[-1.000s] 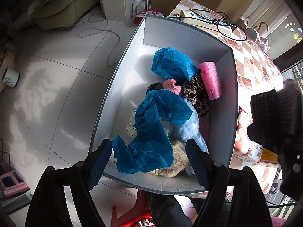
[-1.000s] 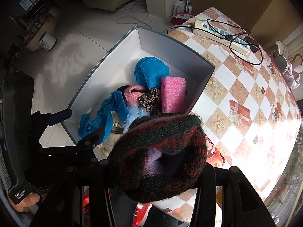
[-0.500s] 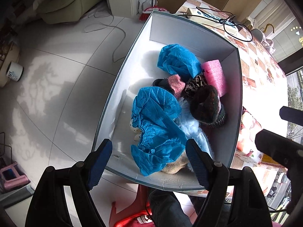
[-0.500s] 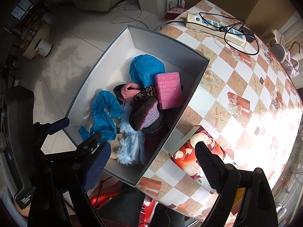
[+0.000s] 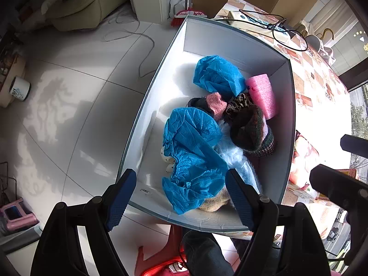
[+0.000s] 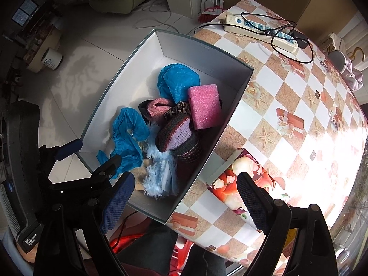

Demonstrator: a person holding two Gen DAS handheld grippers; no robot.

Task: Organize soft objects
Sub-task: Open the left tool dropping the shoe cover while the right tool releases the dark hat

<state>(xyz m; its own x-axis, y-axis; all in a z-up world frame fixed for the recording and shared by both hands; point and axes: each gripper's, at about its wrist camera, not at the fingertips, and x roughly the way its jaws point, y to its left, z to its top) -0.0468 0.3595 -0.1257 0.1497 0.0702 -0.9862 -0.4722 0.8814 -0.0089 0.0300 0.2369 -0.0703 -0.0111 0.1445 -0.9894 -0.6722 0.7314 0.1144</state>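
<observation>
Black left tool (image 5: 180,194), blue ribbed pads (image 6: 118,203), silver screws

Home living room, sofa (image 5: 87,2), tiled floor (image 5: 76,105), oilcloth-covered table (image 6: 299,105)
</observation>
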